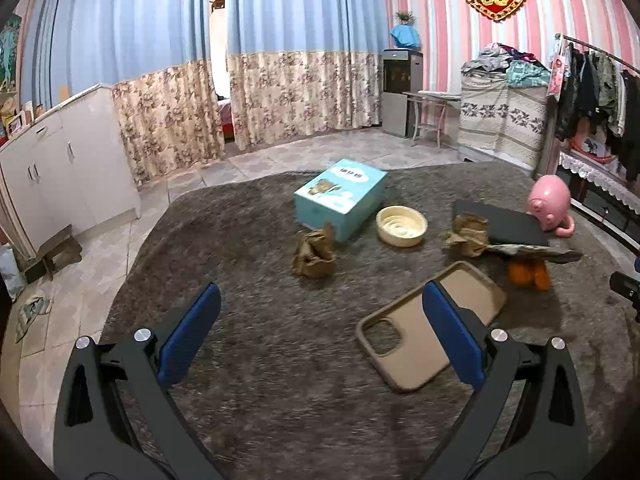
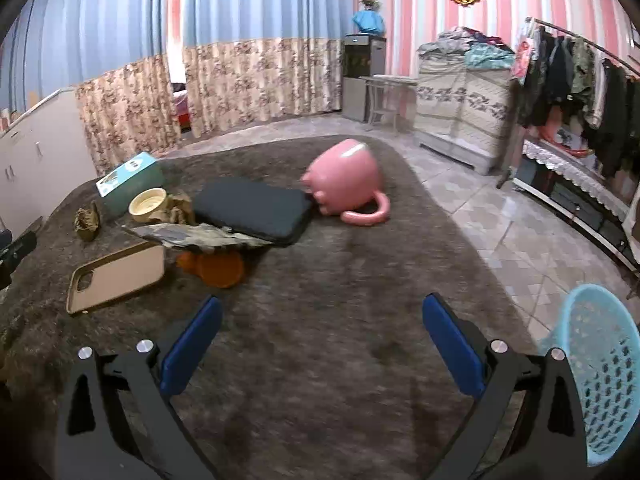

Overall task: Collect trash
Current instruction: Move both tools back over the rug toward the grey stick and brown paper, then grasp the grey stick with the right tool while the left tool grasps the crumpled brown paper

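Grippers: left (image 1: 320, 336), right (image 2: 320, 344) level, jaws spread, empty.

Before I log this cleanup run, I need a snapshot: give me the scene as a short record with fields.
surface: shaggy grey rug
trash seen: two crumpled brown paper wads
bin: light blue mesh basket, on the tiled floor at the rug's right edge
other items: teal box, cream bowl, tan phone case, black pad, pink pig mug on its side
left gripper: open, empty
right gripper: open, empty
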A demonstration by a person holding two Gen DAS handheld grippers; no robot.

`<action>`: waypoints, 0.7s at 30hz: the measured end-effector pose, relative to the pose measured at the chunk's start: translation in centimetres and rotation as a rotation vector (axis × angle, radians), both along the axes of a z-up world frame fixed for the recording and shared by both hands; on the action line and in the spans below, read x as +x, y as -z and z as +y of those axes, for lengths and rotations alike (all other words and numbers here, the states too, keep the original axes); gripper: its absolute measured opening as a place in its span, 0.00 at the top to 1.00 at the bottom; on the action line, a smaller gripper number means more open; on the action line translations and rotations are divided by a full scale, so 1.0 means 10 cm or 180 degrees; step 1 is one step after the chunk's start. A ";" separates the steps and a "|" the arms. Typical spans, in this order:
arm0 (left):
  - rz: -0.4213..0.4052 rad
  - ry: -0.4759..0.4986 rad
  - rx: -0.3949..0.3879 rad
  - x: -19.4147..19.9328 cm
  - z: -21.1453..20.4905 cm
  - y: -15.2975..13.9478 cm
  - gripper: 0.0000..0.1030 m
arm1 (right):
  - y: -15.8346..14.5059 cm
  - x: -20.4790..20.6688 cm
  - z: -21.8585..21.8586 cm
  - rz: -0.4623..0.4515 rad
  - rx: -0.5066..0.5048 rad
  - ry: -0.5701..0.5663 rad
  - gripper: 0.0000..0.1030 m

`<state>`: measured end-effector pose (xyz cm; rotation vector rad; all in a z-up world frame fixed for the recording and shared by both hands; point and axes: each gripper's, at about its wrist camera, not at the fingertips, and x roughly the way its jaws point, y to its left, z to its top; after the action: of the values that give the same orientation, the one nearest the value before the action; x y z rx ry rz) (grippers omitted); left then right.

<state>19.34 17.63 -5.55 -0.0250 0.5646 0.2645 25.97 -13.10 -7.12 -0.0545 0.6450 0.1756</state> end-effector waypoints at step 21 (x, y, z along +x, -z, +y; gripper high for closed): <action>0.0331 0.0032 -0.0087 0.79 0.45 0.32 0.06 | 0.06 0.36 0.80 -0.0126 -0.0243 -0.0882 0.75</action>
<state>27.27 22.12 -8.74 -0.0349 0.6715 0.2492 29.59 -5.14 -7.72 -0.2209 0.6028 0.4160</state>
